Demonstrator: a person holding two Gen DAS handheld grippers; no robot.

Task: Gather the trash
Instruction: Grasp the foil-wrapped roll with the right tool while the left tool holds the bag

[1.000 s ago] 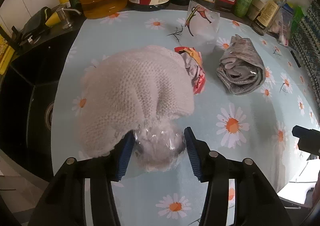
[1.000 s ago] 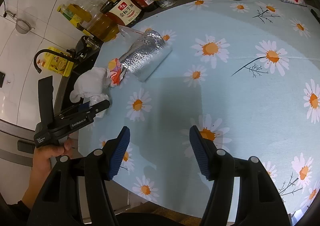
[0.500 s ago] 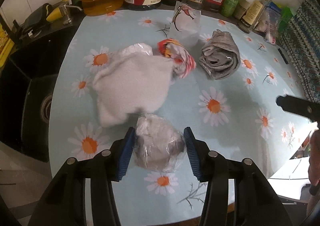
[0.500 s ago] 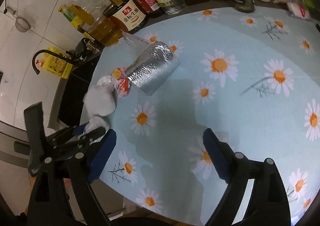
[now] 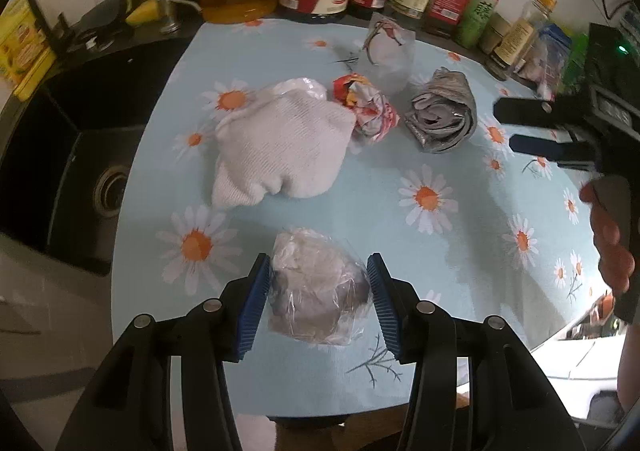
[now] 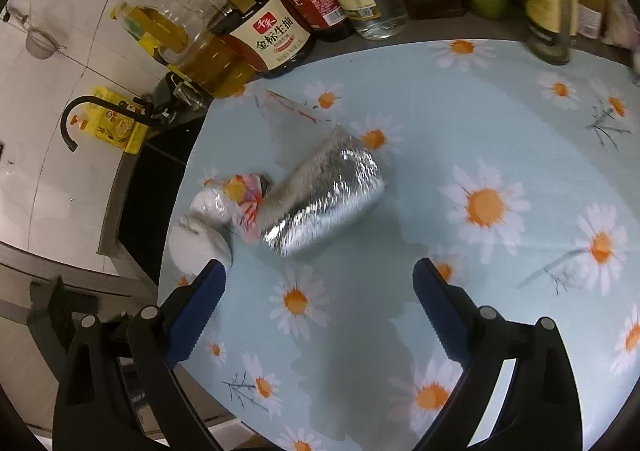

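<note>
left gripper (image 5: 318,301) pinching a crumpled clear plastic wad (image 5: 316,289) above the daisy-print blue tablecloth (image 5: 400,251)

right gripper (image 6: 316,303) jaws spreading wide, nothing between them. crinkled silver foil roll (image 6: 324,199), red-and-white wrapper ball (image 5: 366,111) and white knit cloth (image 5: 280,151) lie together mid-table, beside the black sink (image 5: 80,155).

A glossy, crinkled clear plastic wad (image 5: 316,287) is seen; a matt ribbed cloth (image 5: 280,151), a shiny crumpled foil roll (image 6: 324,199) and a smooth printed tablecloth (image 6: 500,123) are shown.
</note>
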